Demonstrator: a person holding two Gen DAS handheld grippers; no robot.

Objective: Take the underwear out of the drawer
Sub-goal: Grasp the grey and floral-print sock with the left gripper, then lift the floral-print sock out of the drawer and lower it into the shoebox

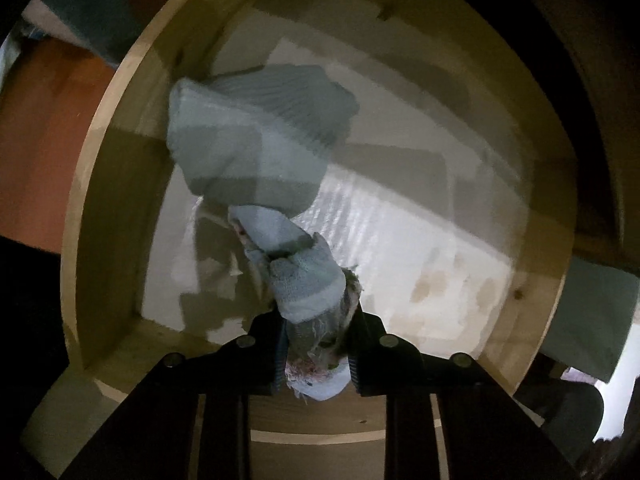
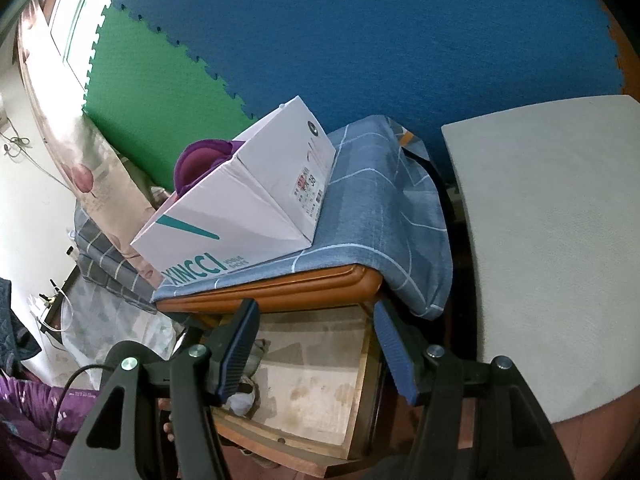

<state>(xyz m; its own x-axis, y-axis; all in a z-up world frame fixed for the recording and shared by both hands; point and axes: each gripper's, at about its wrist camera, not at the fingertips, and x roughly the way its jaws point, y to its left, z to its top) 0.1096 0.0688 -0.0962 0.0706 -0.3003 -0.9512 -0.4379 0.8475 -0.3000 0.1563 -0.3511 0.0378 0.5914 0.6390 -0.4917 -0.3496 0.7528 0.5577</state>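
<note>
In the left wrist view, pale blue-grey striped knitted underwear (image 1: 260, 140) stretches from the jaws out over the open wooden drawer (image 1: 120, 184). My left gripper (image 1: 318, 344) points down into the drawer and is shut on the frayed near end of the cloth. In the right wrist view, my right gripper (image 2: 316, 352) hovers open above the same drawer (image 2: 312, 396) with nothing between its blue pads (image 2: 240, 352). A bit of the cloth (image 2: 244, 400) shows behind the left pad, beside a person's hand (image 2: 166, 420).
The drawer bottom is lined with stained white paper (image 1: 420, 240). A white shoebox (image 2: 240, 208) stands on a blue checked cloth (image 2: 380, 208) over the orange-brown top above the drawer. A grey slab (image 2: 552, 240) lies to the right. Blue (image 2: 360, 40) and green (image 2: 144, 92) foam mats lie behind.
</note>
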